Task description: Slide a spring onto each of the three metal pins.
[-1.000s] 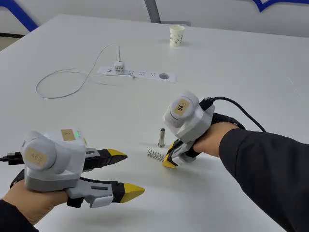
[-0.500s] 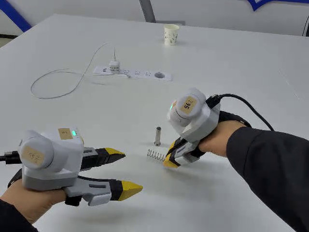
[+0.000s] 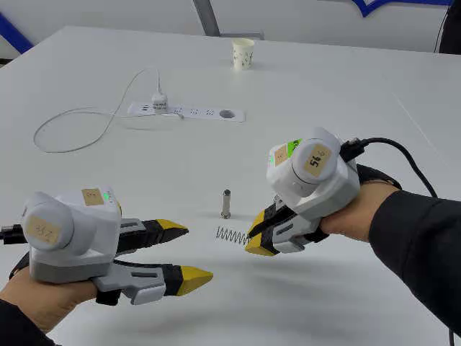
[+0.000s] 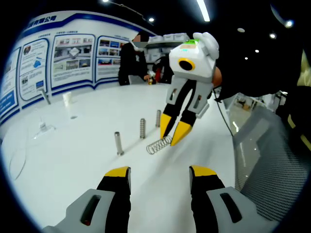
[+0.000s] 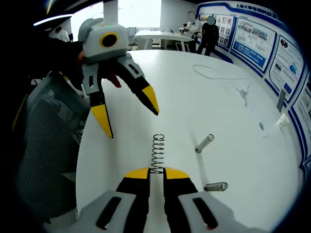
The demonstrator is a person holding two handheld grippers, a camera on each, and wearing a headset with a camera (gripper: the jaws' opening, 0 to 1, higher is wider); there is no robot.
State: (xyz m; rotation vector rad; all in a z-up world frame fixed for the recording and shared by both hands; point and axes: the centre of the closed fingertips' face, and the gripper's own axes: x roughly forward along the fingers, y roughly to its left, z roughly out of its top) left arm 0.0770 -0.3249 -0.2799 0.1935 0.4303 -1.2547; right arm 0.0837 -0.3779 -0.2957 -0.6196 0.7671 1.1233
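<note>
Right claw (image 3: 258,244) pinches one end of the thin wire spring (image 3: 230,234), which lies flat; the bare steel pin (image 3: 226,203) stands upright just beside it. Left claw (image 3: 189,252) gapes, empty.

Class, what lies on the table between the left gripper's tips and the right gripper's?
The spring, one end pinched in the right gripper, pointing toward the open left gripper; otherwise bare table, as the head view shows.
</note>
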